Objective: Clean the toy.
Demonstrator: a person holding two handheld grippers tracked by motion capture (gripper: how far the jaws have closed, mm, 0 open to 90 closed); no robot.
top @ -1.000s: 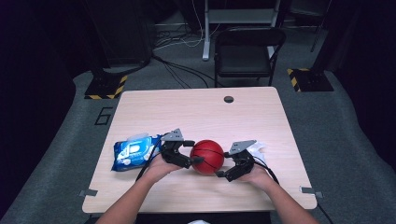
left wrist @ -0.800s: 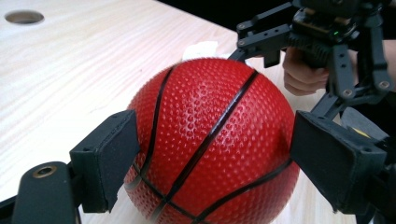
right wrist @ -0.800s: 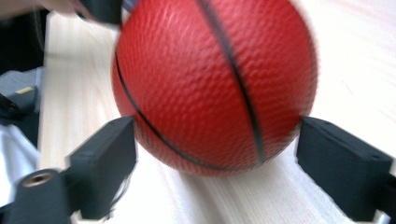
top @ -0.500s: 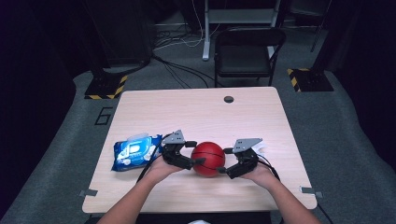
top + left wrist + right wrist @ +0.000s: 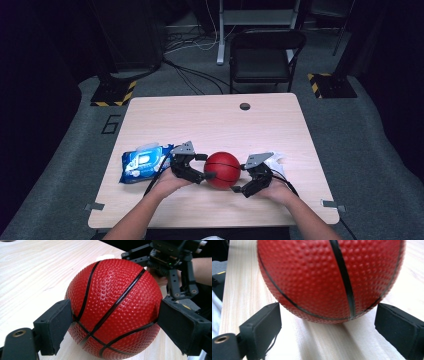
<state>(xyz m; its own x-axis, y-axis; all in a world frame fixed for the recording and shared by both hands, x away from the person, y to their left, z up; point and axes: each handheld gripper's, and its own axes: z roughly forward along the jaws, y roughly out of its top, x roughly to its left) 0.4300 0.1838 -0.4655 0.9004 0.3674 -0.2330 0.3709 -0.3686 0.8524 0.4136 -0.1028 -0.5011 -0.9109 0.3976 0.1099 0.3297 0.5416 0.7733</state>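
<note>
Wipes pack [image 5: 141, 162]: lay flat at the left of the surface [image 5: 210, 120], just beside the left gripper, apart from the ball.

Left gripper [image 5: 202, 167]: jaws spread wide around the ball's left flank and had just been opening further. In the left gripper view both pads [image 5: 53, 326] sat against the ball's skin, so I read it as a grip.

Ball [image 5: 223, 170]: red, pebbled, black seams, resting on the surface near the front edge, between the two grippers.

Right gripper [image 5: 242, 178]: jaws apart and had just been opening further. In the right gripper view the pads [image 5: 262, 323] stood clear of the ball's underside with bare wood between, so no hold.

White item [image 5: 276, 160]: partly hidden behind the right gripper; could not tell what it was.

Risk, slip: only one gripper gripped, and on a round, curved skin; a lift could squeeze the ball out forward.

Risk, roll: a nudge from the right jaws could send it toward the front edge.

Risk, snag: the left cable trailed by the wipes pack and might drag it.
</note>
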